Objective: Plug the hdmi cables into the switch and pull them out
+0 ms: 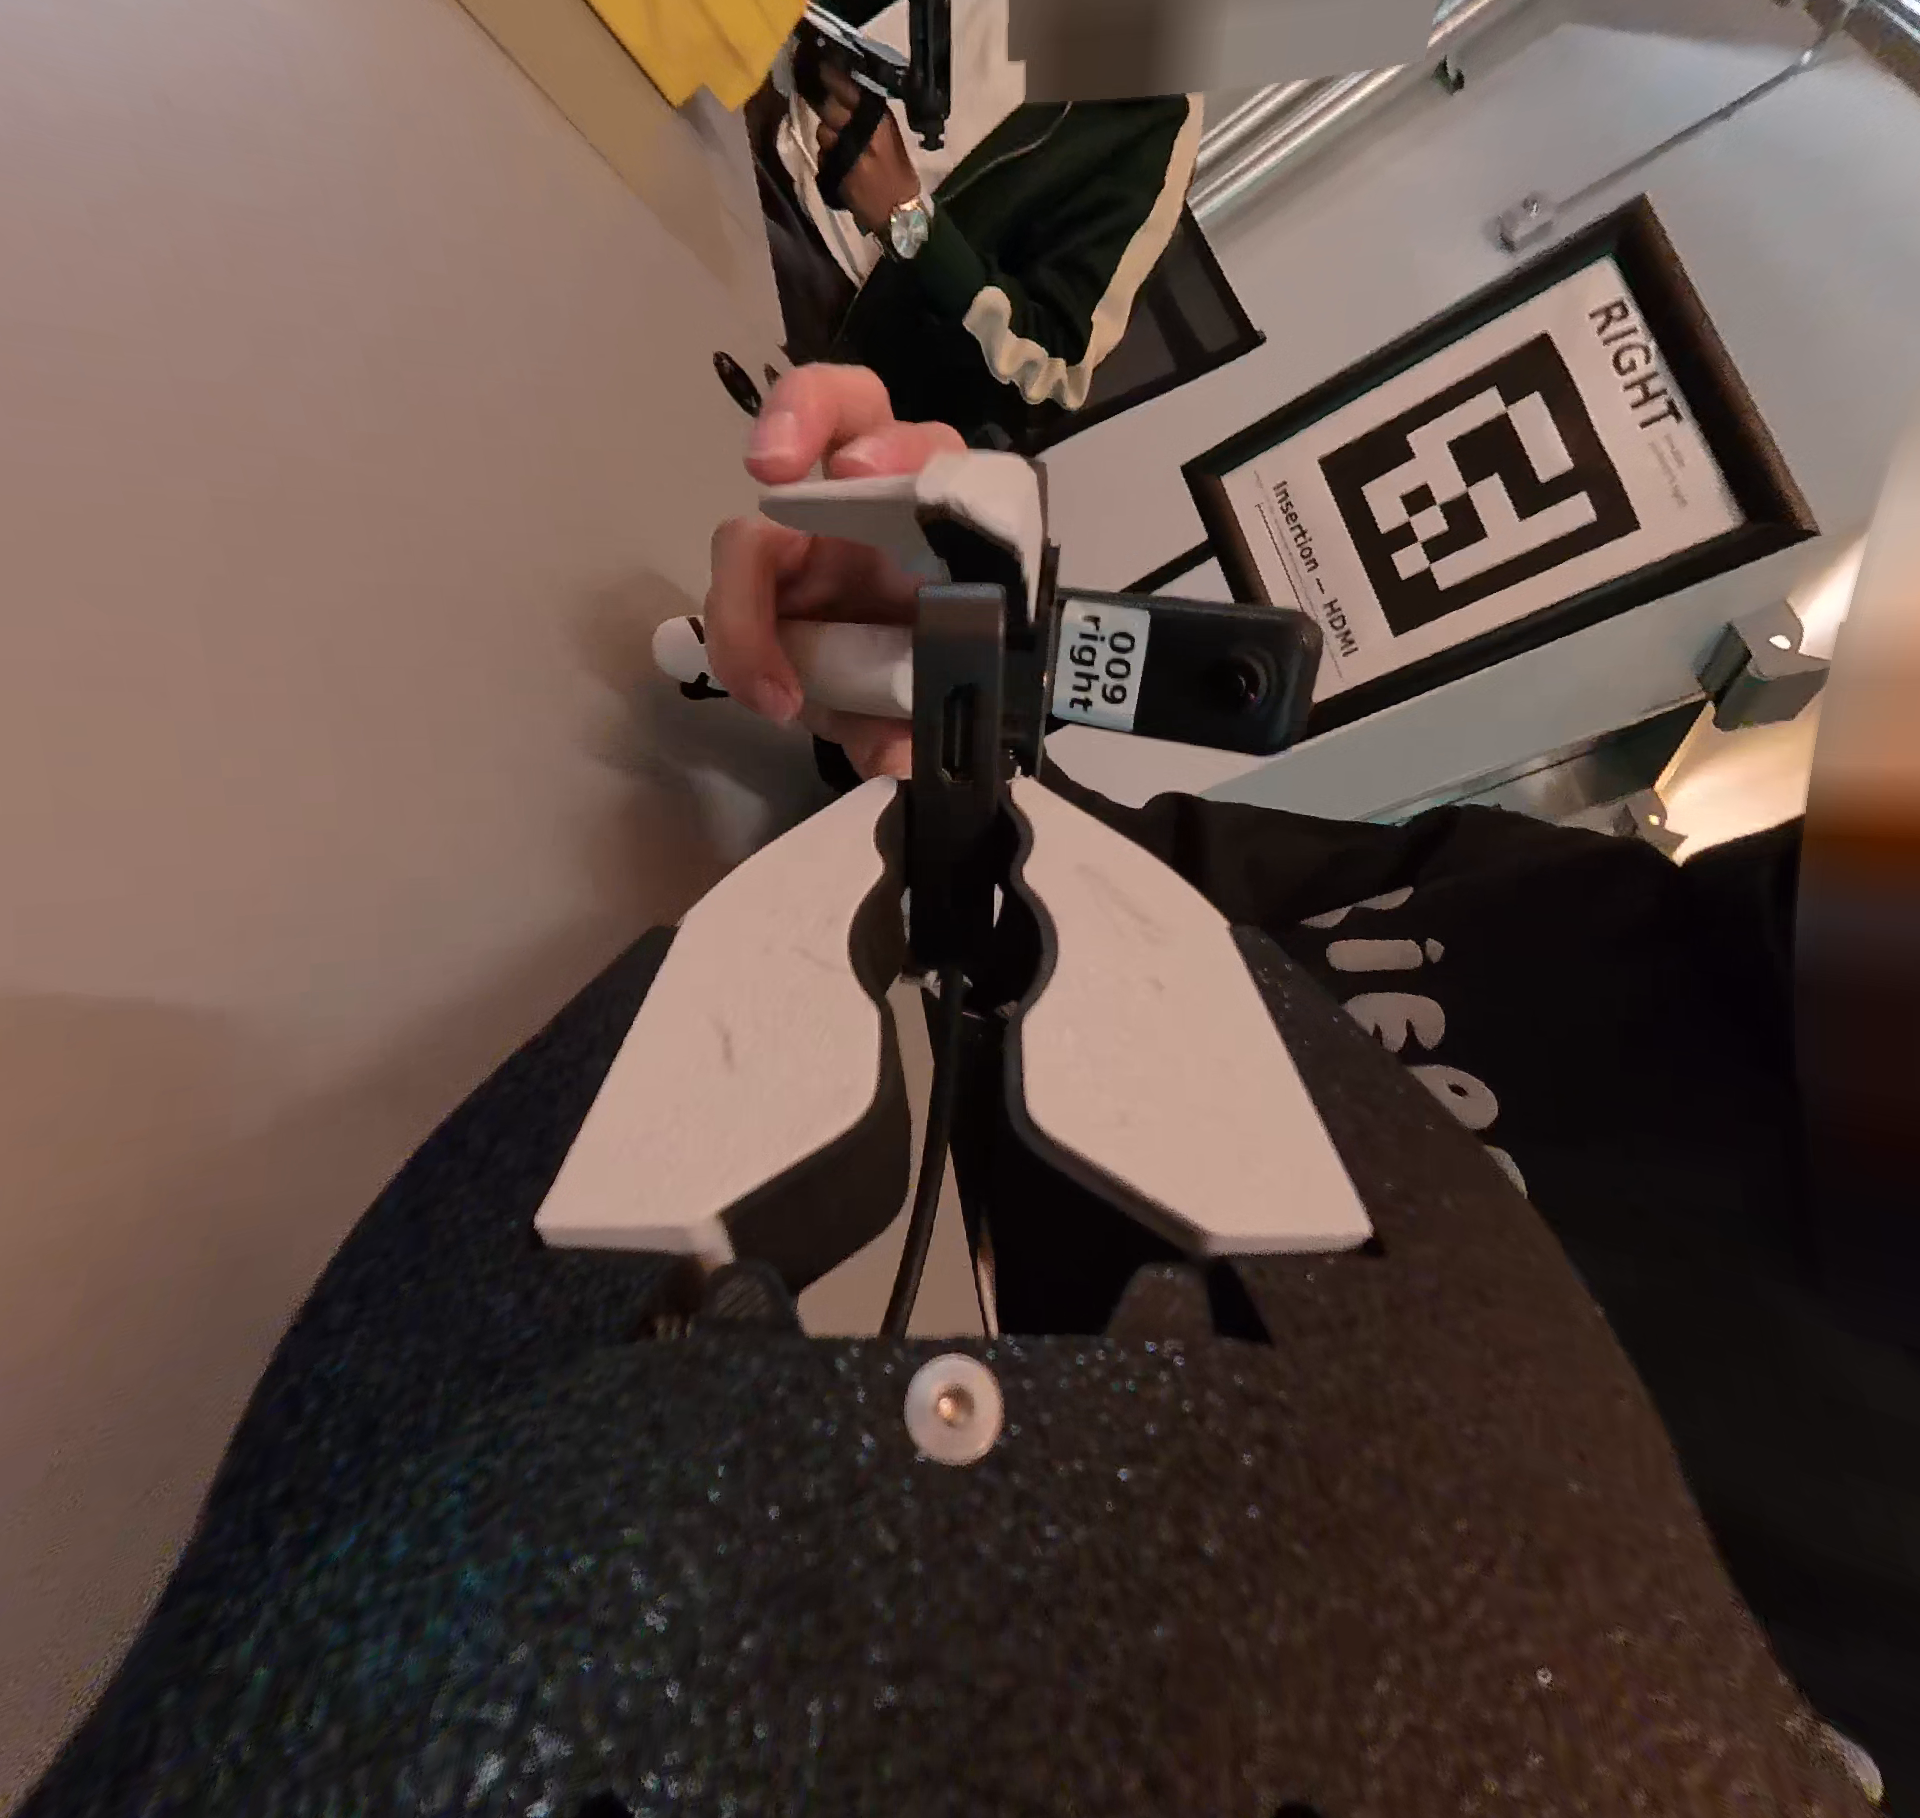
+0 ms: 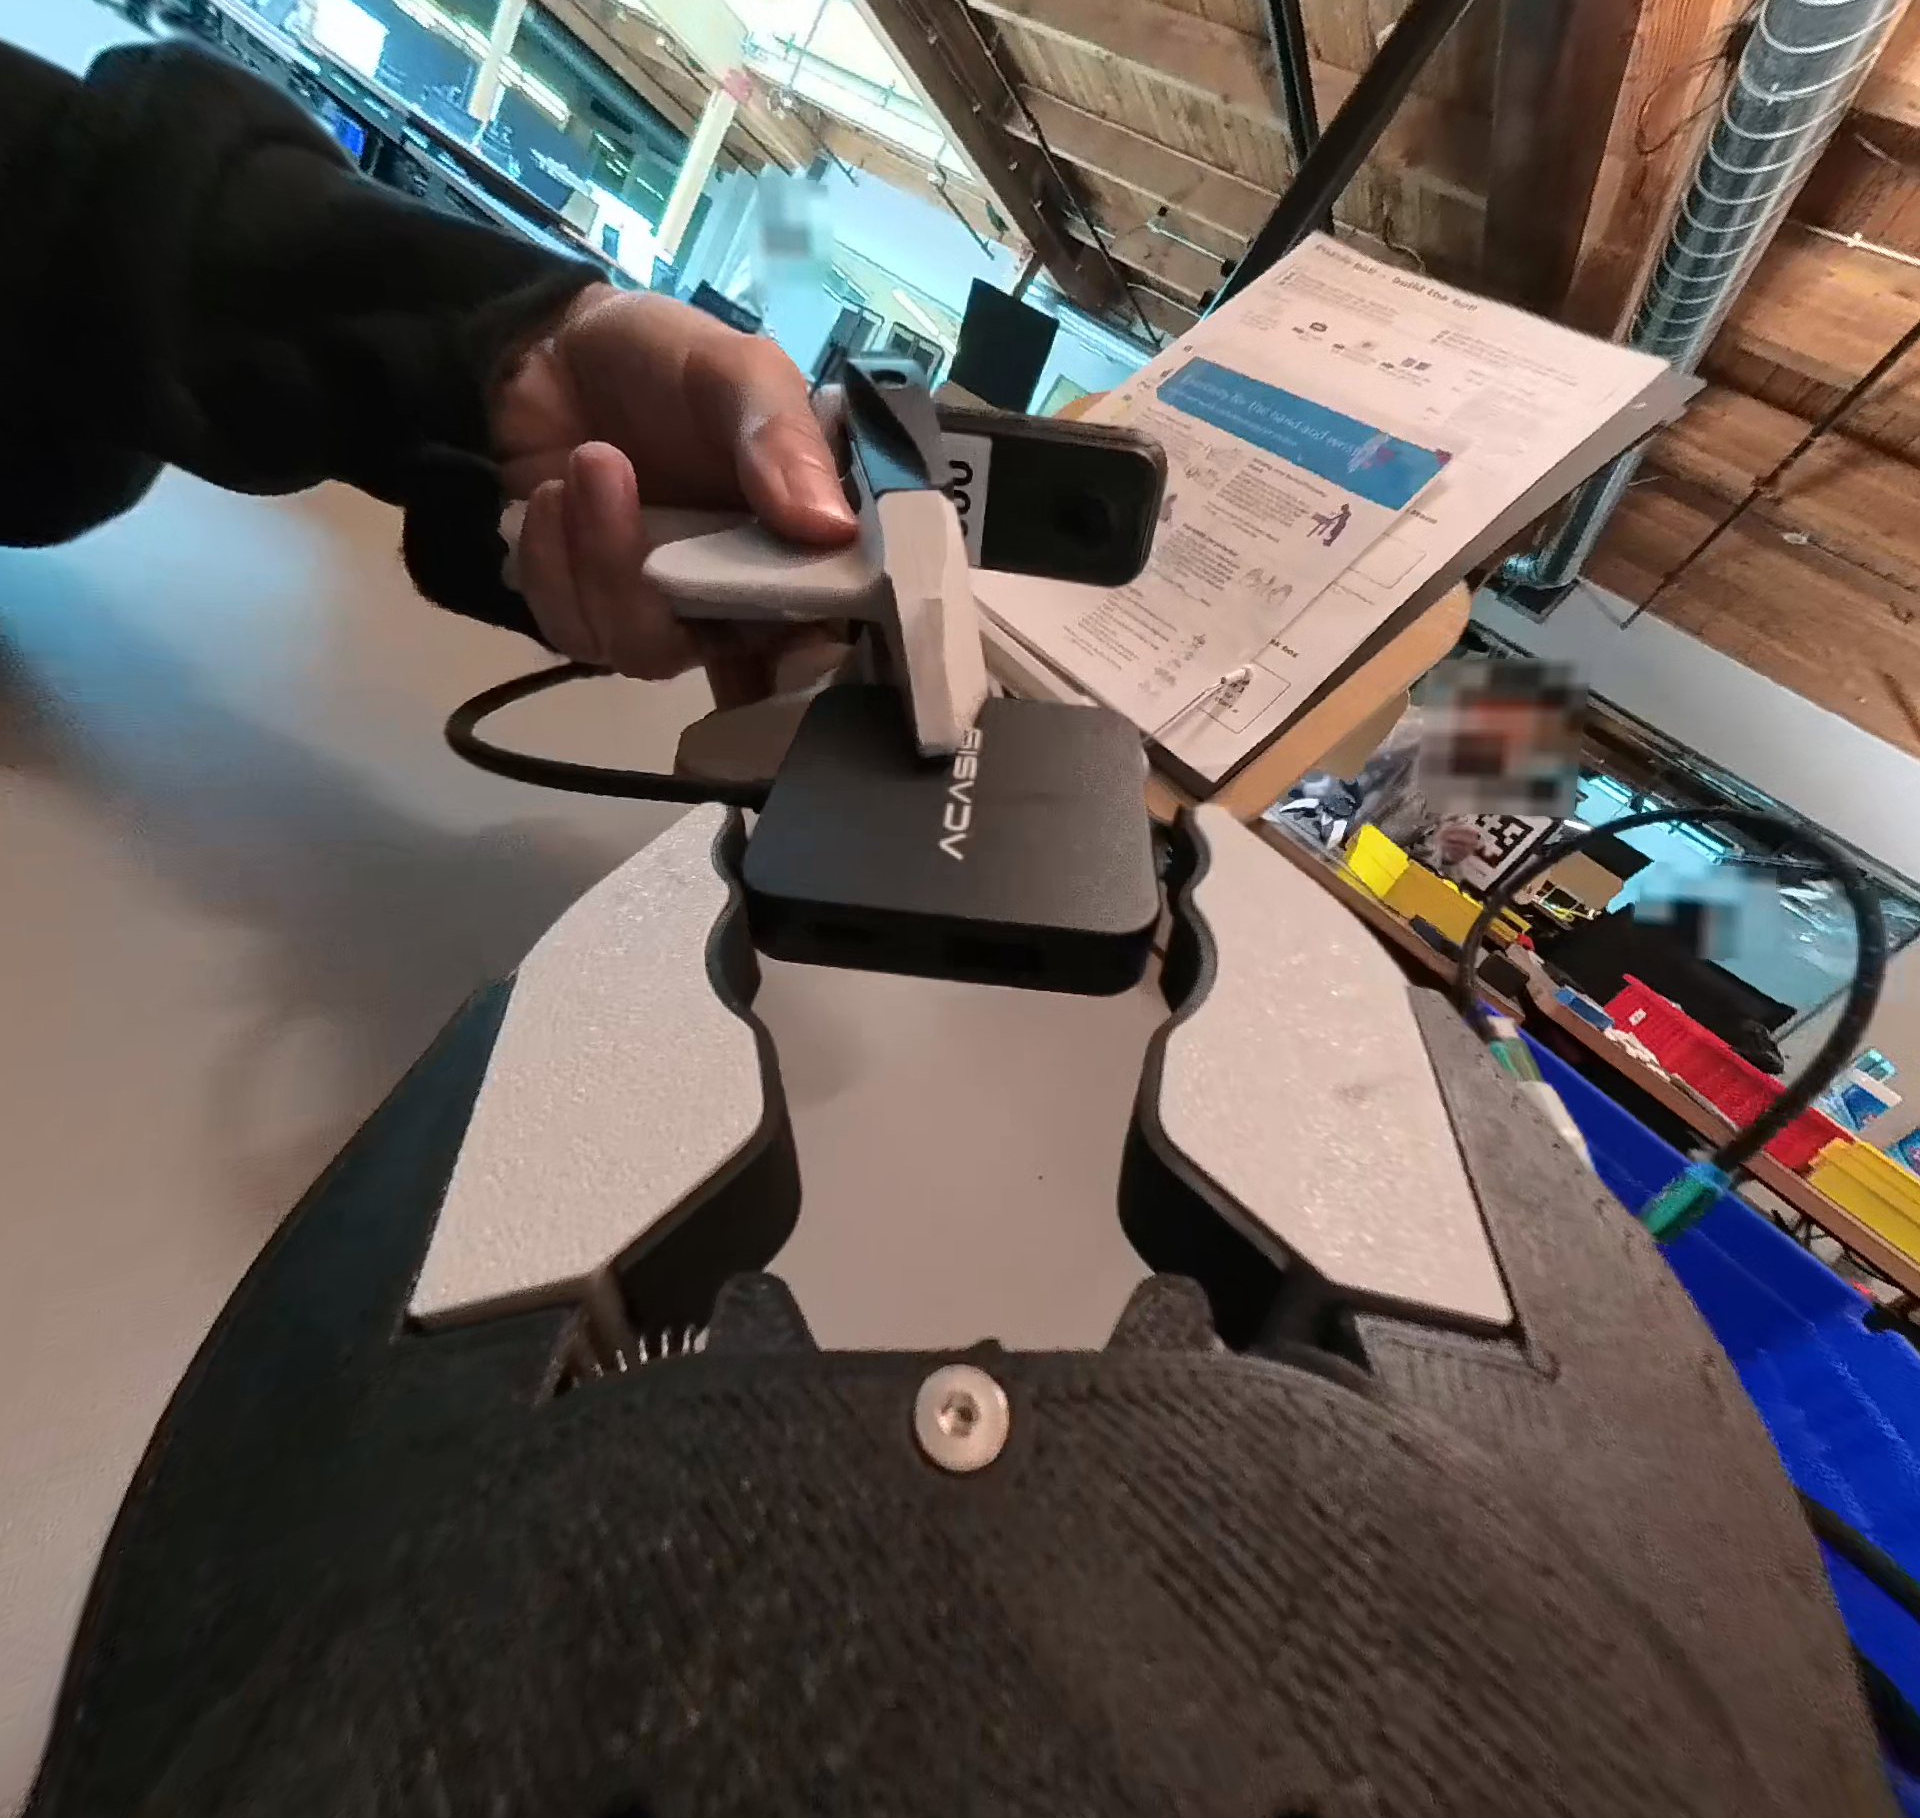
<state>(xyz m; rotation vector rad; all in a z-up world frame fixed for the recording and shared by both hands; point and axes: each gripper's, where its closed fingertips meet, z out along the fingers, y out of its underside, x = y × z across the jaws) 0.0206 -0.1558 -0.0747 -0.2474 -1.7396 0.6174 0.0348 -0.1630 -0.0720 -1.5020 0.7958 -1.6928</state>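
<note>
The black switch (image 2: 951, 833) is a flat box with two open ports facing my right camera. My right gripper (image 2: 956, 838) has its white fingers (image 2: 623, 1041) against the box's two side edges, shut on it above the white table (image 2: 208, 885). My left gripper (image 1: 954, 802) is shut on the switch (image 1: 956, 688), seen edge-on here, pinching its flat faces. It shows from the far side in the right wrist view (image 2: 914, 688). A black cable (image 1: 925, 1145) leaves the switch end inside my left fingers and curls over the table (image 2: 499, 750). The right gripper (image 1: 977, 521) holds the switch's far end.
A second black cable (image 2: 1860, 937) with a green clip loops at the right above a blue bin (image 2: 1766, 1332). A printed sheet on a tilted board (image 2: 1351, 501) stands behind the switch. A framed marker sign (image 1: 1507, 480) leans nearby. A person in a dark jacket (image 1: 1039, 262) is in the background.
</note>
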